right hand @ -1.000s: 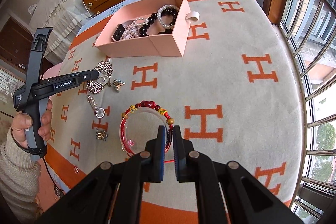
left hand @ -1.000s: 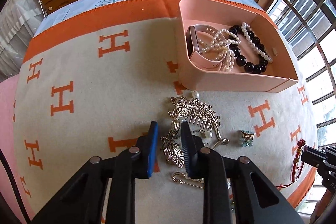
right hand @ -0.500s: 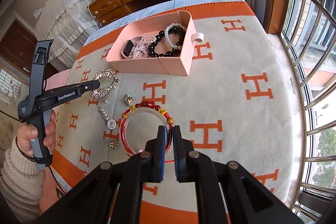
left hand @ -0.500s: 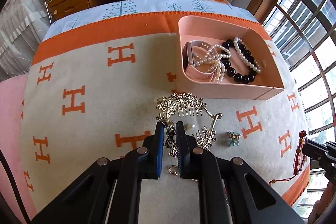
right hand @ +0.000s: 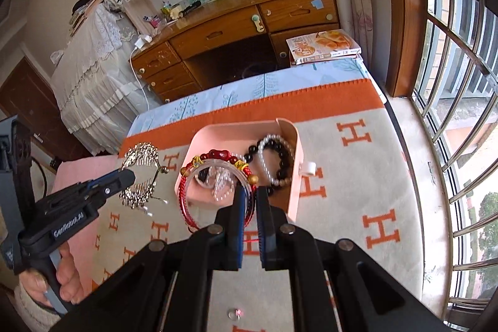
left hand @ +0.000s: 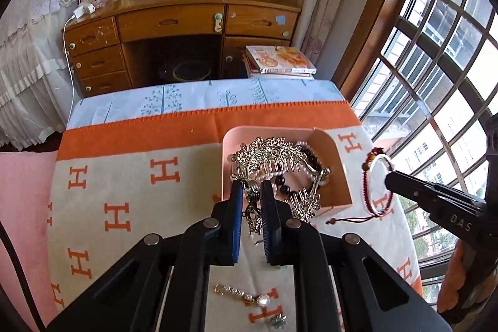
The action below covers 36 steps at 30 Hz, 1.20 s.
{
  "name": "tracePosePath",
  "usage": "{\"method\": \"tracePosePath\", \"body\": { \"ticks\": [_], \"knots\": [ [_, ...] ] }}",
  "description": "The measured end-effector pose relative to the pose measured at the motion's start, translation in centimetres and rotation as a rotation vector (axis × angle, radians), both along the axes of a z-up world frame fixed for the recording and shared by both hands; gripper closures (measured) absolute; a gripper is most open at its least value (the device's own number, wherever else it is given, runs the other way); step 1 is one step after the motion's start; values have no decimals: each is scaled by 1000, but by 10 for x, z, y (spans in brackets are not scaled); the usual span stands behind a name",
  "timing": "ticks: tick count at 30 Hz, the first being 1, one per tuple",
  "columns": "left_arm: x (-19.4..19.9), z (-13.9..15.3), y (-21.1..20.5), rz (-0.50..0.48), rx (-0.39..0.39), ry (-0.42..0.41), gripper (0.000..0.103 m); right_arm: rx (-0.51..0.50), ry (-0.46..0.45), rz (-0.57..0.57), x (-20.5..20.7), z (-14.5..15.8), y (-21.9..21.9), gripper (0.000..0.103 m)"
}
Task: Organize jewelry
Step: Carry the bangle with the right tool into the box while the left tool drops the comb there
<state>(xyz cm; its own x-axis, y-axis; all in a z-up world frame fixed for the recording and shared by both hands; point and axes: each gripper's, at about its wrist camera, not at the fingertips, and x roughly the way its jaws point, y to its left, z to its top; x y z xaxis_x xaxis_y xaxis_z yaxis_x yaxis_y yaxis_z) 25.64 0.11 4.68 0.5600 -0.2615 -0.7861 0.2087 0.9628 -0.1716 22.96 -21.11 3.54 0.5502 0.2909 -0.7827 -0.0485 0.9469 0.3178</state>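
Note:
My left gripper (left hand: 251,189) is shut on a silver filigree hair comb (left hand: 274,157) and holds it in the air in front of the pink box (left hand: 340,170). In the right wrist view the left gripper (right hand: 124,176) holds the comb (right hand: 141,173) left of the box (right hand: 294,164). My right gripper (right hand: 252,192) is shut on a red beaded bracelet (right hand: 218,156), raised over the box's near side. It also shows in the left wrist view (left hand: 370,185). Black and pearl bead bracelets (right hand: 275,157) lie in the box.
A pearl pin (left hand: 242,296) and a small charm (left hand: 278,320) lie on the orange and cream H-pattern blanket (left hand: 124,192). A small ring (right hand: 232,314) lies near me. A wooden desk (left hand: 174,33) stands behind, with a barred window (right hand: 460,114) at right.
Both grippers have lifted off the blanket with their items. The left carried the comb up towards the box. The right raised the red bracelet over the box's near edge.

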Motion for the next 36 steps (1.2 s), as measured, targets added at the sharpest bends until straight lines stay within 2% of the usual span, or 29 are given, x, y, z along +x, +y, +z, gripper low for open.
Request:
{"method": "tracePosePath", "body": {
  "ticks": [6,12,15,20,30,36],
  "knots": [
    [28,3,-15,8,-54,-36,94,45,27,-74,42,-21,1,96],
    [49,-11,-28,7,-70,-22,94,100,135,-93,67,-65,-1,94],
    [57,-22,-31,5,-82,0,94,120,153,-103,66,-79,-8,94],
    [65,-41,-41,-6,-82,34,94,124,126,-112,55,-78,-19,90],
    [71,-71,-71,-54,-80,88,94,153,77,-154,31,-64,-41,89],
    [85,-100,-89,-26,-87,161,92,124,49,-173,19,-61,-43,89]
  ]
}}
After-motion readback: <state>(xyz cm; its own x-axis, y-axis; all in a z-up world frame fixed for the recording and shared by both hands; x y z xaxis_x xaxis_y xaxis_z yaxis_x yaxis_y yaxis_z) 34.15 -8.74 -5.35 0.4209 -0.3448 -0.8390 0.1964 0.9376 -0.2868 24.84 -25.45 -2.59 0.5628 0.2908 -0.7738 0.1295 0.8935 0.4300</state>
